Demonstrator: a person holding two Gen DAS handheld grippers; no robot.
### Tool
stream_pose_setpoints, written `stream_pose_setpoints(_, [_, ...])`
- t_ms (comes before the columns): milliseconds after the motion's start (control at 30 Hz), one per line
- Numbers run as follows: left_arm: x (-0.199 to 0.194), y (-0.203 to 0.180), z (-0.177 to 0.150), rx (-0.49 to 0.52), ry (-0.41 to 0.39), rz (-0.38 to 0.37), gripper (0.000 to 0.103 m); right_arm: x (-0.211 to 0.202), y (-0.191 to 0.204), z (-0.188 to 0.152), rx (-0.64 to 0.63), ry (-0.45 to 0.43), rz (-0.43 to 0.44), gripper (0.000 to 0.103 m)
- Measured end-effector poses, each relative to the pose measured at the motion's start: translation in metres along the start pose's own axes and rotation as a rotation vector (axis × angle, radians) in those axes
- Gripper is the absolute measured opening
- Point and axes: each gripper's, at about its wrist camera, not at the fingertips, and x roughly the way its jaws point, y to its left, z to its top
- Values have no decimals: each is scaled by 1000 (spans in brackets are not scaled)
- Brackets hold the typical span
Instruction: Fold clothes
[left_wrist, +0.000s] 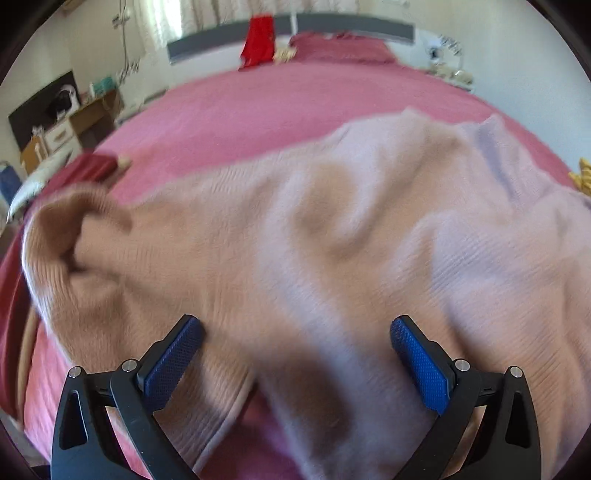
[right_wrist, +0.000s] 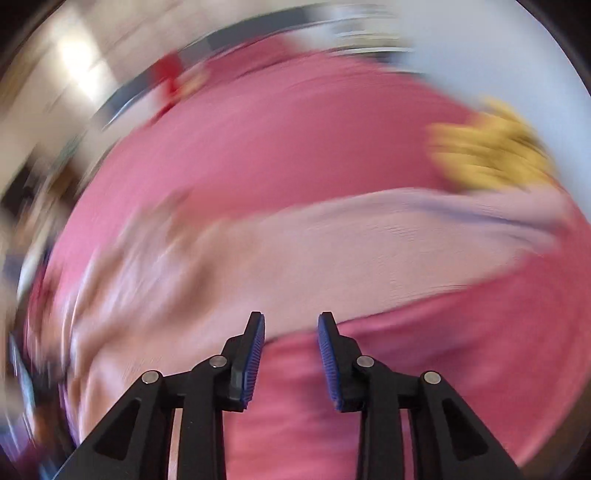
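The left gripper (left_wrist: 295, 332) stands wide open, its blue cross-hatched pads (left_wrist: 421, 363) either side of a pale pink ribbed-knit sweater (left_wrist: 332, 236) that holds nothing between them. The sweater lies rumpled on the bed, soft folds across its body and a rounded cuff or neck opening (left_wrist: 62, 236) turned up at the left. In the right wrist view, heavily blurred, the right gripper (right_wrist: 291, 332) is open to a narrower gap with its ridged blue pads (right_wrist: 255, 362) empty, poised at the near edge of the sweater (right_wrist: 314, 254), which stretches as a long band across the pink woven bedspread (right_wrist: 280, 155). A yellow garment (right_wrist: 491, 147) lies just beyond its far right end. Farther off, a dark red folded cloth (left_wrist: 88, 168) lies near the bed's left edge, a red garment (left_wrist: 258, 40) hangs at the grey headboard (left_wrist: 354, 26) beside a maroon pillow (left_wrist: 340, 50), and a wooden desk (left_wrist: 88, 114) stands by the wall
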Motion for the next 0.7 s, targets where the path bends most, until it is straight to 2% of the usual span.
stream_pose_setpoints(100, [1,8,-8,-30,12,-18,103,33,77,-7,-209,54,75,30])
stream_pose_setpoints(167, [-2,6,-13,-13,8,-4,103,63,107,-17,-295,171,67,30])
stream_pose_setpoints(233, [-6,2,-18,17,5,12,103,71,107,-34,-373,231,-2,30])
stream_pose_setpoints(300, [-9,-3,-24,89,-9,37,103,79,105,-52,-450,287,-75,29])
stream_pose_setpoints(333, [-12,-3,-27,125,-17,48,103,78,94,-57,-466,313,-174,29])
stream_pose_setpoints(400, [-15,2,-31,133,-10,44,103,72,61,-64,-425,345,-309,29])
stream_pose_setpoints(433, [-16,7,-32,116,5,28,103,69,42,-67,-364,370,-295,35])
stream_pose_setpoints(467, [-17,12,-32,95,29,4,103,65,23,-71,-298,397,-269,35])
stream_pose_setpoints(533, [-20,23,-23,45,96,-66,103,55,11,-67,-257,380,-240,35])
stream_pose_setpoints(600, [-28,26,5,27,72,-106,103,46,1,-63,-222,358,-212,34])
stream_pose_setpoints(700, [-41,28,53,13,1,-152,103,26,8,-25,-141,190,-57,36])
